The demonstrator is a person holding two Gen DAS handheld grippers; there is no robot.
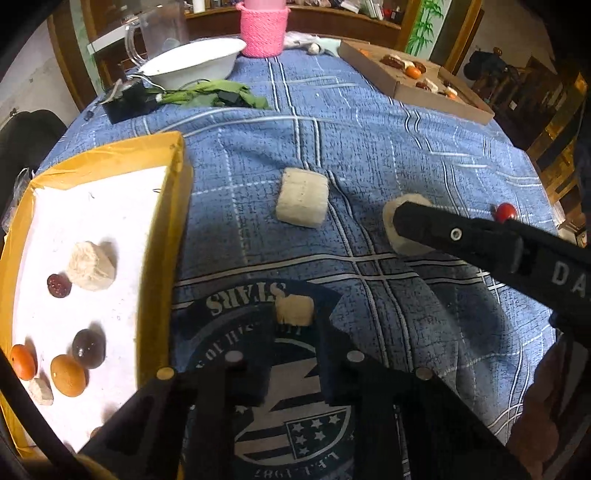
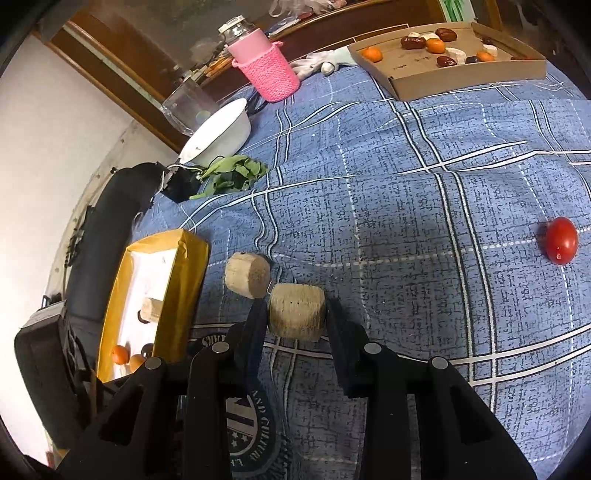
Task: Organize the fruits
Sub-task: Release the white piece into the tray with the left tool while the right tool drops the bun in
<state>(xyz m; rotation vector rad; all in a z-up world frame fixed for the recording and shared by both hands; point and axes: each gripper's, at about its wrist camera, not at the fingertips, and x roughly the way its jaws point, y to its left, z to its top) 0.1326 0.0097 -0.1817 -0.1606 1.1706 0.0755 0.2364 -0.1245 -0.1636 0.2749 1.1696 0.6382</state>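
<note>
In the left wrist view my left gripper (image 1: 294, 318) is shut on a small pale fruit chunk (image 1: 294, 309) just above the blue cloth. A bigger pale chunk (image 1: 302, 201) lies loose ahead of it. The yellow tray (image 1: 173, 166) on the left holds pale chunks, small oranges (image 1: 67, 374) and dark fruits. In the right wrist view my right gripper (image 2: 297, 325) is shut on a pale cylindrical chunk (image 2: 297, 310), both pads against its sides. Another chunk (image 2: 248, 275) lies just left of it. A red tomato (image 2: 561, 240) sits far right. The right gripper (image 1: 400, 225) also shows over its chunk.
A cardboard tray (image 2: 461, 77) with oranges, dates and pale pieces stands at the far right. A white bowl (image 1: 192, 62), a pink knitted holder (image 1: 263, 31), green leaves (image 1: 214, 94) and a black box (image 1: 127, 101) line the far edge.
</note>
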